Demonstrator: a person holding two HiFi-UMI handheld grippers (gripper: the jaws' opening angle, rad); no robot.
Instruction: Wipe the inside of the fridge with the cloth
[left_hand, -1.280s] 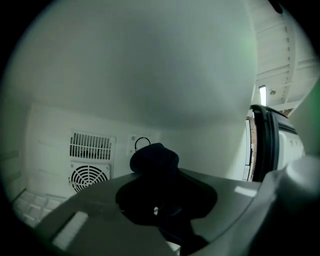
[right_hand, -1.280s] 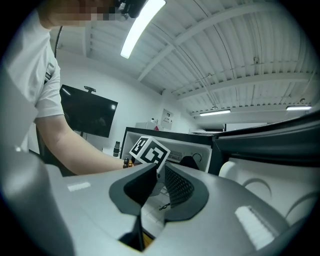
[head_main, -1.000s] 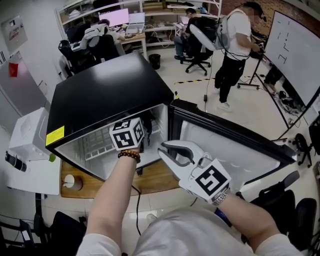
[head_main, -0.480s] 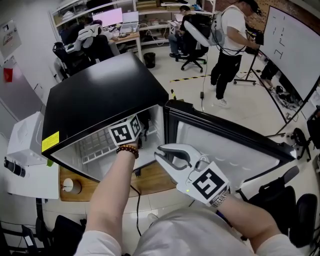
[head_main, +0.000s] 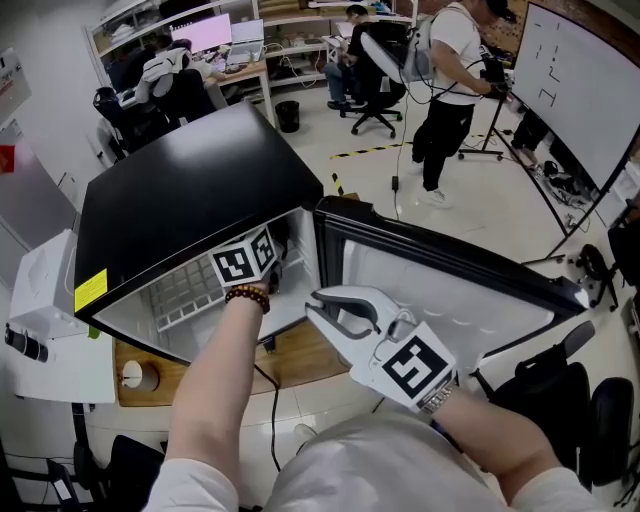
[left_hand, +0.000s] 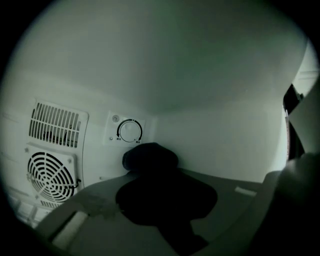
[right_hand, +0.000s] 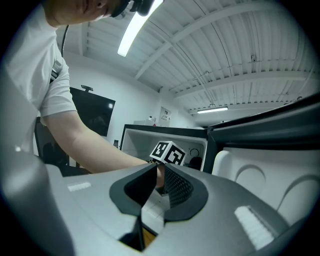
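Observation:
A small black fridge (head_main: 190, 200) stands with its door (head_main: 440, 290) swung open to the right. My left gripper (left_hand: 152, 167) reaches inside the white cabinet, shut on a dark cloth (left_hand: 167, 197). The cloth bunches at the jaw tips against the back wall, just under the thermostat dial (left_hand: 129, 131). In the head view only the left gripper's marker cube (head_main: 245, 262) and the forearm show at the fridge mouth. My right gripper (head_main: 312, 303) hovers outside in front of the opening, shut with nothing in it; its tips (right_hand: 159, 172) meet.
A fan grille (left_hand: 47, 172) sits left of the dial. A wire shelf (head_main: 185, 290) lies inside at the left. The fridge rests on a wooden board (head_main: 300, 360). A white appliance (head_main: 45, 330) stands to the left. A person (head_main: 445, 70) and office chairs are farther back.
My left gripper has shifted a little inside the fridge with the cloth. The right gripper has stayed where it was. The head view has drifted slightly.

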